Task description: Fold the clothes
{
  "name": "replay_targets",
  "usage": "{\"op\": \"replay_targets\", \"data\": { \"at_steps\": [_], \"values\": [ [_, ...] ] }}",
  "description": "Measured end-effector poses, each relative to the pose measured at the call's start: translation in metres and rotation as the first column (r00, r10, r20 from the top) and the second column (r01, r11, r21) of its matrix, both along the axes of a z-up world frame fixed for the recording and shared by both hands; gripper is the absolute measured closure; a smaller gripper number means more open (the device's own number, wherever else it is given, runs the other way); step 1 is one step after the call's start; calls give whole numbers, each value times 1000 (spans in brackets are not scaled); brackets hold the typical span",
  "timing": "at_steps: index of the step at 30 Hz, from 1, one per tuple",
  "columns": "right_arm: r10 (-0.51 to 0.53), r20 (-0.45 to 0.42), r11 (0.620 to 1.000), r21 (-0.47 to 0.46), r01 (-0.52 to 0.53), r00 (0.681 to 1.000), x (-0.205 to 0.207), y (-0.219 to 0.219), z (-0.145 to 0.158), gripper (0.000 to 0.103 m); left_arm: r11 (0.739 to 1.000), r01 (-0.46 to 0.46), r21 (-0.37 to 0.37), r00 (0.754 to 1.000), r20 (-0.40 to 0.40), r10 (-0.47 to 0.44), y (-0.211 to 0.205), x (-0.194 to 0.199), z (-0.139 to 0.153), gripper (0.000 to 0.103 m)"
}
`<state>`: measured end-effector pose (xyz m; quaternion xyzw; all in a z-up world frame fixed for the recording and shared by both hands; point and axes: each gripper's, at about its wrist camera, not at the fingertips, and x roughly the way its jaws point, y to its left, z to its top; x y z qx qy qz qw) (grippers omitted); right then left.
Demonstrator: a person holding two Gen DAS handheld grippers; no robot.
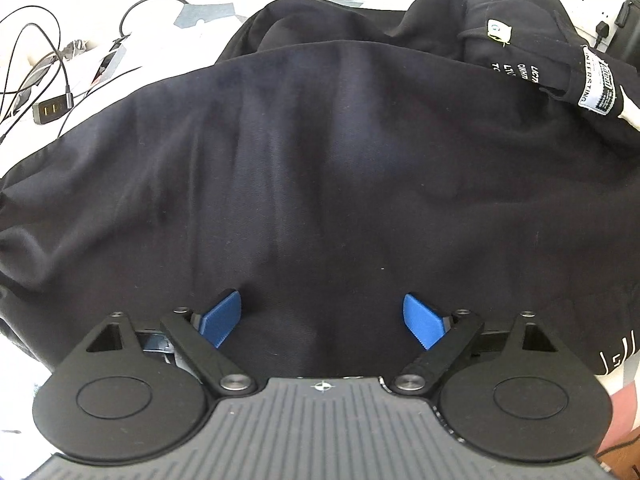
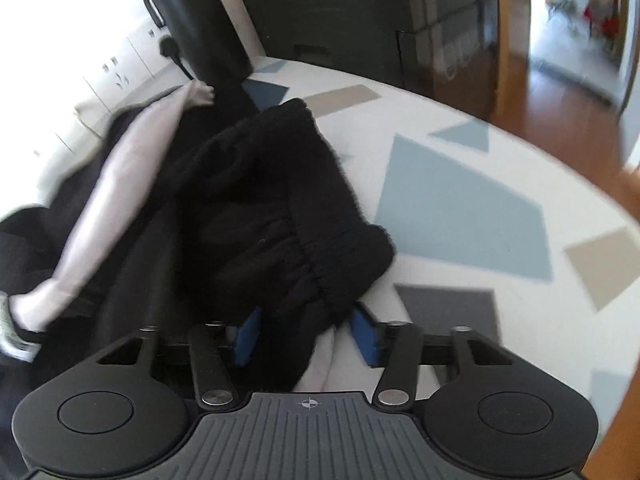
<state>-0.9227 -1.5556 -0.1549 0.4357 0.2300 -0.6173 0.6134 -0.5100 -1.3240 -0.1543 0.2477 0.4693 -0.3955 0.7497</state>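
You are holding your left gripper (image 1: 322,318) with its blue pads spread wide over the black cotton garment (image 1: 320,168) – gripping nothing. Your right gripper (image 2: 306,334) is pinching the garment's gathered elastic hem (image 2: 316,276), lying on the white patterned tablecloth (image 2: 460,208).
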Motion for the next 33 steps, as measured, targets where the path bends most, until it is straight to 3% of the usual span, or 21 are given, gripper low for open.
{"op": "replay_targets", "data": {
  "at_steps": [3, 5, 7, 9, 12, 13, 14, 15, 16, 21, 24, 26, 30, 33],
  "values": [
    [-49, 21, 999, -4, 50, 999, -9, 1, 6, 94, 1000, 4, 5, 1000, -4, -4, -1, 2, 0, 10],
    [-147, -46, 986, -83, 143, 988, -23, 12, 22, 97, 1000, 15, 7, 1000, -3, -15, -1, 3, 0, 10],
    [-276, -171, 952, -187, 244, 946, -38, 24, 38, 97, 999, 35, 4, 999, 5, -35, 0, 2, 0, 10],
    [-375, -257, 920, -224, 322, 891, -57, 27, 40, 95, 999, 52, -7, 999, 7, -52, 2, 2, -1, 10],
    [-407, -276, 913, -142, 382, 871, -82, 25, 35, 75, 996, 85, -13, 996, 9, -85, 3, 2, -2, 8],
    [-433, -276, 901, -166, 402, 858, -81, 30, 39, 62, 996, 91, -15, 996, 8, -91, 3, 2, -2, 8],
    [-459, -274, 887, -189, 420, 845, -79, 35, 42, 39, 995, 96, -16, 995, 5, -96, 3, 2, -2, 8],
    [-463, -261, 883, -215, 417, 847, -75, 41, 46, 31, 995, 100, -17, 995, 2, -100, 3, 3, -2, 8],
    [-465, -248, 879, -240, 412, 850, -70, 47, 50, 30, 994, 104, -17, 995, -2, -104, 3, 4, -1, 8],
    [-171, -187, 957, -267, 117, 968, 5, 63, 67, 30, 994, 86, -63, 995, -40, -89, 8, 18, 7, 9],
    [101, -151, 960, -246, -136, 983, 69, 69, 66, 30, 992, 53, -114, 998, -17, -55, 16, 33, 19, 10],
    [270, -123, 930, -225, -292, 955, 123, 65, 72, 27, 989, 33, -146, 999, 2, -33, 21, 48, 28, 10],
    [542, -127, 808, -196, -556, 831, 230, 78, 65, 26, 982, -70, -178, 997, -34, 65, 30, 89, 35, 10],
    [648, -147, 722, -194, -665, 747, 299, 102, 56, 25, 978, -138, -158, 990, -39, 133, 38, 115, 30, 10]
  ]
}}
